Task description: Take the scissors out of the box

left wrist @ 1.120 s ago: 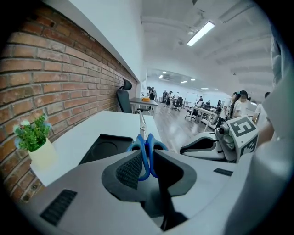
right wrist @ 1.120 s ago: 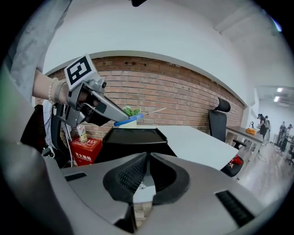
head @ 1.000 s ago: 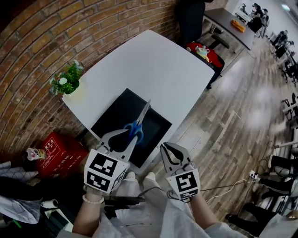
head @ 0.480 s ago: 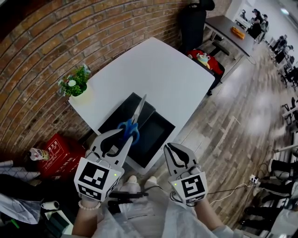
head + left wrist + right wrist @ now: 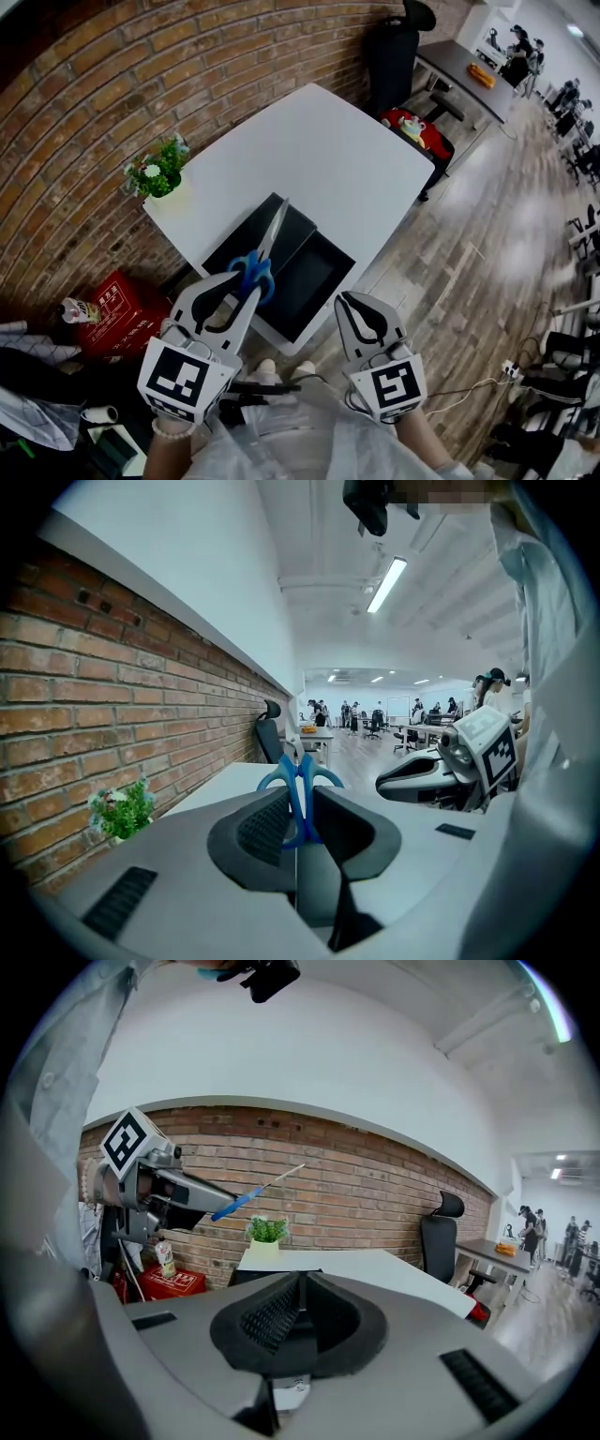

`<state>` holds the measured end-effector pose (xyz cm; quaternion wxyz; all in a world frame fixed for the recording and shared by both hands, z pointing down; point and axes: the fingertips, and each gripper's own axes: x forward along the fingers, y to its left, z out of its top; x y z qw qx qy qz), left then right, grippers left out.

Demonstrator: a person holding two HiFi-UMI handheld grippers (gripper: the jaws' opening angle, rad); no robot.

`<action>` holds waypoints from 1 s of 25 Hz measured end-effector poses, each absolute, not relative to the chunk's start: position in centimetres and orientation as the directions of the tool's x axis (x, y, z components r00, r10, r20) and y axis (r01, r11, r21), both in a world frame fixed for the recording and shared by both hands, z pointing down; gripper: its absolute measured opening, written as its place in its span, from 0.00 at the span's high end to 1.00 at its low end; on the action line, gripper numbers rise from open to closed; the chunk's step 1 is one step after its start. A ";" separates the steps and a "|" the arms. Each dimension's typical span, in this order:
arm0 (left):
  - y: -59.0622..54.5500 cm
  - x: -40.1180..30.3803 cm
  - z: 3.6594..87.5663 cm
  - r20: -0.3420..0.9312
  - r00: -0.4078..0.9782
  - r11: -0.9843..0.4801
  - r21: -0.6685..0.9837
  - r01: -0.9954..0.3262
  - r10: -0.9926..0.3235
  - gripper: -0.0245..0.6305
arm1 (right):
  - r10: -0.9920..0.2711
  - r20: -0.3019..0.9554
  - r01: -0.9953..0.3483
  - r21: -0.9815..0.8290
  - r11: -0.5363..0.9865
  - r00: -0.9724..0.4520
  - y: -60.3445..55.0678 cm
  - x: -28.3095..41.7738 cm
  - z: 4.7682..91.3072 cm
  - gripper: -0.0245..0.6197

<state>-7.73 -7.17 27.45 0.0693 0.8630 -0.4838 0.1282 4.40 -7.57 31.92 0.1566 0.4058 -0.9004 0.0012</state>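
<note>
Left gripper is clamped on the blue handles of the scissors, one jaw on each side, blades angled up toward the brick wall. Scissors are held in the air, clear of the black box, which sits at the near edge of the white table; from the head view they overlap the box's left part. Right gripper hangs just beside the left, jaws pressed together with nothing between them.

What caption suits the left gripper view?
Left gripper holding blue scissors by their handles beside a brick wall.
</note>
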 end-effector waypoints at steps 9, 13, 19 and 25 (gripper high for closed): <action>-6.8 -7.8 27.2 0.271 0.496 -0.515 0.003 -0.857 -0.825 0.82 | -0.739 0.273 -0.741 0.118 0.661 -0.615 -7.9 5.1 31.4 0.88; -6.8 -7.8 27.2 0.269 0.487 -0.506 -0.002 -0.862 -0.831 0.82 | -0.743 0.270 -0.744 0.120 0.657 -0.612 -8.2 5.4 31.2 0.88; -6.9 -7.9 27.7 0.275 0.492 -0.510 0.009 -0.860 -0.826 0.82 | -0.750 0.273 -0.752 0.121 0.648 -0.602 -8.4 5.4 31.4 0.88; -7.0 -7.8 28.0 0.273 0.503 -0.520 0.009 -0.854 -0.820 0.82 | -0.756 0.275 -0.760 0.115 0.639 -0.594 -8.3 5.3 31.5 0.88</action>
